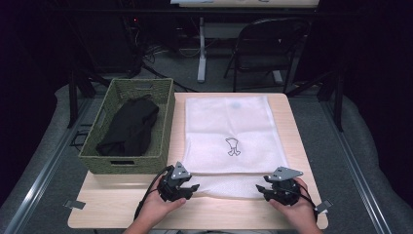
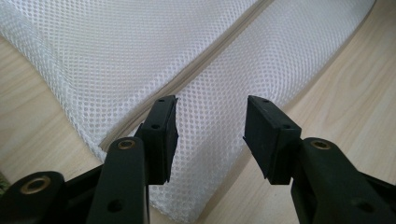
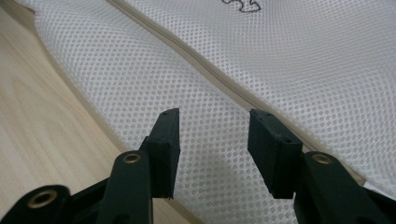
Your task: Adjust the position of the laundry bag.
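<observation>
A white mesh laundry bag (image 1: 229, 139) lies flat on the wooden table (image 1: 122, 204), with a small black outline print (image 1: 233, 146) at its middle. A beige zipper seam (image 2: 196, 70) runs across it near the front edge. My left gripper (image 1: 187, 187) hovers at the bag's near left corner, jaws apart over the mesh (image 2: 210, 135) without pinching it. My right gripper (image 1: 265, 191) sits at the near right corner, its jaws also spread above the mesh (image 3: 212, 135), beside the seam (image 3: 224, 79).
A woven green basket (image 1: 163, 122) holding dark folded clothing (image 1: 131, 127) stands on the table's left half, touching the bag's left side. A folding chair (image 1: 265, 46) and a desk leg (image 1: 201, 48) stand beyond the table's far edge.
</observation>
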The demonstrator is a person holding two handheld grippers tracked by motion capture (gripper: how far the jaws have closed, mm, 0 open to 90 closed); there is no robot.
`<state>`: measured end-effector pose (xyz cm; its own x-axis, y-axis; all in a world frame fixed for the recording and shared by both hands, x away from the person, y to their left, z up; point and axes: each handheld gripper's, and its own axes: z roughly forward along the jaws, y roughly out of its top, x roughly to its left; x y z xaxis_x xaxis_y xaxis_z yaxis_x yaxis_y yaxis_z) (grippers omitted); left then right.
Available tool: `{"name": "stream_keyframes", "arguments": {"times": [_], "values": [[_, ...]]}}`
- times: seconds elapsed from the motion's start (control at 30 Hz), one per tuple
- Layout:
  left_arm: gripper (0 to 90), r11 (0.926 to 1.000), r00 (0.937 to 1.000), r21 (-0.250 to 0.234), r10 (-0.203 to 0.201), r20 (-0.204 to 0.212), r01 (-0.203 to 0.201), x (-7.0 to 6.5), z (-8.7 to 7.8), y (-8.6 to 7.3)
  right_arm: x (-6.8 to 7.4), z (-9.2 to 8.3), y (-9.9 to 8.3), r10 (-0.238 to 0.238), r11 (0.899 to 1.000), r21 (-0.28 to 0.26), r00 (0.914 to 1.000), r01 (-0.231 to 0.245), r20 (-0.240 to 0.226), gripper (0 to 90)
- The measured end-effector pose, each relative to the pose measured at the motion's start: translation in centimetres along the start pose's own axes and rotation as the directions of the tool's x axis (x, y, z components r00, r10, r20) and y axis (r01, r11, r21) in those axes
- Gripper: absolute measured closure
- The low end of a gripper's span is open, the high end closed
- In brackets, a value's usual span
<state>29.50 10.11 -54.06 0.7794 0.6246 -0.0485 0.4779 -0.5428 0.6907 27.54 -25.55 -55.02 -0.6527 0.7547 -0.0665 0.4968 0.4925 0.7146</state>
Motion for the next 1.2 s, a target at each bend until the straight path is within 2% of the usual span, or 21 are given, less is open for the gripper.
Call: {"name": "stream_keyframes", "arguments": {"times": [0.1, 0.17, 0.23, 0.27, 0.3, 0.4, 0.47, 0.5, 0.6, 0.67, 0.7, 0.83, 0.93, 1.03, 1.07, 1.17, 1.2], "values": [[56.7, 0.9998, 0.9992, -0.005, -0.019, 0.035, 0.020, 0.2, -0.4, 0.4, 0.3, 0.1, 0.0, -0.003, 1.000, 0.003, 1.0000, 0.003, -0.001, 53.6], [60.5, 0.9994, 0.9989, -0.015, -0.031, 0.037, 0.031, 0.3, -0.6, 0.6, 0.4, 0.2, -0.1, 0.009, 1.000, 0.015, 1.0000, -0.009, 0.001, 53.4], [60.7, 0.9981, 0.9960, -0.033, -0.050, 0.074, 0.053, 0.6, -0.8, 0.8, 0.5, 0.1, -0.1, 0.007, 1.000, 0.015, 1.0000, -0.007, -0.004, 55.2], [60.8, 0.9967, 0.9950, -0.038, -0.069, 0.072, 0.072, 0.6, -0.9, 0.9, 0.6, 0.1, 0.0, 0.001, 1.000, 0.014, 1.0000, -0.001, 0.000, 56.6], [63.1, 0.9971, 0.9959, -0.037, -0.064, 0.065, 0.066, 0.8, -0.9, 1.1, 0.6, 0.0, 0.1, -0.009, 1.000, 0.013, 0.9999, 0.009, 0.005, 58.6], [61.1, 0.9945, 0.9940, -0.039, -0.094, 0.056, 0.097, 1.2, -1.2, 1.5, 0.7, -0.1, 0.6, -0.019, 1.000, 0.010, 0.9997, 0.019, 0.013, 60.1], [58.6, 0.9899, 0.9906, -0.052, -0.130, 0.044, 0.132, 1.5, -1.5, 1.8, 0.7, -0.2, 0.8, 0.003, 1.000, -0.005, 0.9999, -0.003, 0.017, 59.7], [57.5, 0.9859, 0.9867, -0.060, -0.153, 0.053, 0.156, 1.6, -1.6, 1.9, 0.6, -0.2, 0.9, 0.015, 1.000, -0.018, 0.9998, -0.014, 0.014, 59.2], [54.7, 0.9825, 0.9852, -0.085, -0.160, 0.061, 0.165, 1.8, -1.9, 2.3, 0.5, -0.2, 1.3, 0.028, 0.999, -0.025, 0.9995, -0.028, 0.012, 55.0], [53.6, 0.9877, 0.9898, -0.073, -0.135, 0.044, 0.138, 1.9, -1.9, 2.5, 0.2, -0.3, 1.6, 0.028, 0.999, -0.019, 0.9995, -0.028, 0.016, 54.2], [53.8, 0.9915, 0.9932, -0.059, -0.115, 0.022, 0.116, 1.9, -1.9, 2.8, 0.0, -0.4, 1.7, 0.039, 0.999, -0.015, 0.9992, -0.039, 0.009, 53.9], [55.8, 0.9971, 0.9974, -0.026, -0.070, 0.017, 0.071, 1.9, -1.7, 3.5, -1.2, -0.6, 2.3, 0.073, 0.997, -0.005, 0.9973, -0.073, 0.009, 54.3], [57.3, 0.9990, 0.9984, -0.003, -0.044, 0.036, 0.044, 1.3, -1.3, 3.8, -1.9, -0.4, 2.6, 0.073, 0.997, 0.004, 0.9972, -0.073, 0.019, 56.4], [54.8, 0.9997, 0.9990, 0.020, -0.018, 0.042, 0.017, 0.8, -0.7, 3.7, -2.6, 0.1, 2.9, 0.061, 0.998, 0.014, 0.9981, -0.061, 0.012, 57.2], [54.9, 0.9994, 0.9983, 0.032, -0.017, 0.055, 0.015, 0.6, -0.4, 3.6, -2.8, 0.2, 3.0, 0.065, 0.998, 0.017, 0.9979, -0.065, 0.010, 57.1], [55.4, 0.9989, 0.9984, 0.042, 0.019, 0.054, -0.021, -0.1, 0.4, 3.2, -3.2, 0.8, 3.1, 0.067, 0.998, 0.021, 0.9974, -0.067, 0.026, 55.0], [57.4, 0.9984, 0.9971, 0.045, 0.033, 0.068, -0.036, -0.2, 0.6, 3.1, -3.2, 0.8, 3.1, 0.071, 0.997, 0.015, 0.9969, -0.071, 0.035, 55.0]]}}
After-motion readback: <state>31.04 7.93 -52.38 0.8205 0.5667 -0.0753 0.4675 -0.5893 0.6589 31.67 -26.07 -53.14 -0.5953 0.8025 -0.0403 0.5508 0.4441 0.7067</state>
